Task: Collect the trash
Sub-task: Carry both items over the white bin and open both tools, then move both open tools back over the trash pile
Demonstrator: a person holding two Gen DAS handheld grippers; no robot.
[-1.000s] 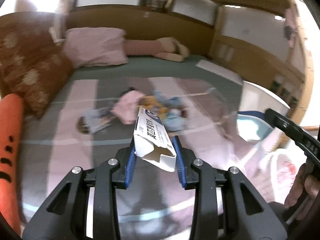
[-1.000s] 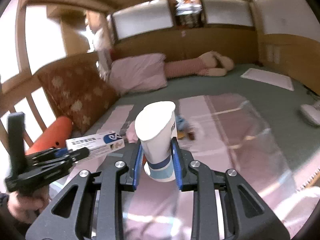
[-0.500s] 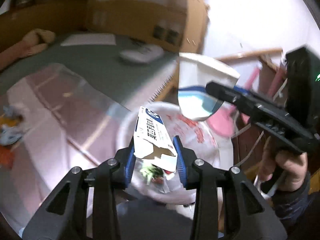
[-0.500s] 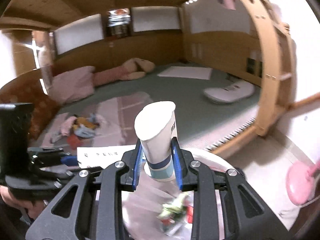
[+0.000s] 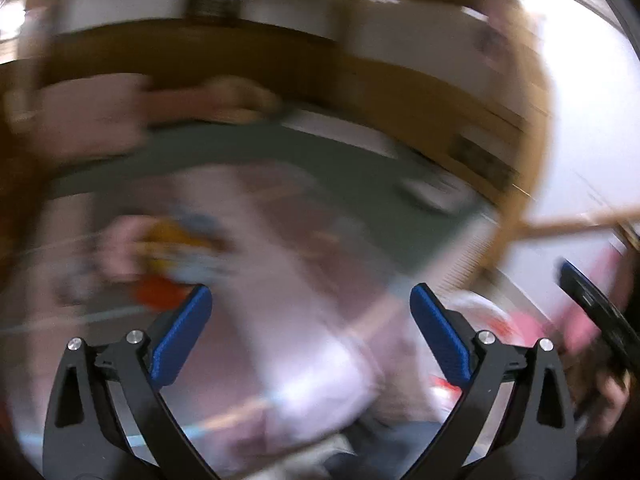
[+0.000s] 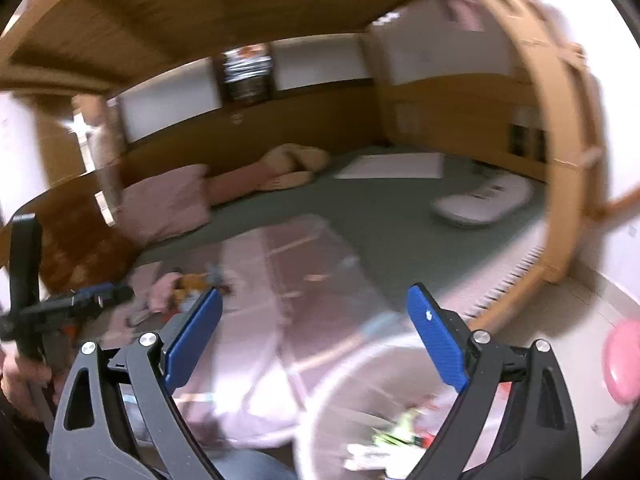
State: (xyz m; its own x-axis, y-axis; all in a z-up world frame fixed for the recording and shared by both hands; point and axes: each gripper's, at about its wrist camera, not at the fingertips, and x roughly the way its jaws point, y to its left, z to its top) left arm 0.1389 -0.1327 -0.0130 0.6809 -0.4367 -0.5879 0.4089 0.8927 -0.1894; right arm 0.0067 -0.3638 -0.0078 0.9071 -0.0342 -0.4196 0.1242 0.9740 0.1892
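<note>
Opening wide with nothing between their jaws, the right gripper (image 6: 314,324) and left gripper (image 5: 310,320) hung empty; the trash bin (image 6: 320,392) sat lower right.

Trash bin (image 6: 316,380) at bed (image 6: 400,216) edge – pillow (image 6: 168,204) far left, litter (image 6: 396,436) inside.

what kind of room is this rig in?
Most likely a bedroom or a child's sleeping nook: a wide green mattress inside a wooden frame, a pink pillow and a long plush toy against the wooden headboard wall. A white plastic-lined trash bin stands beside the bed.
</note>
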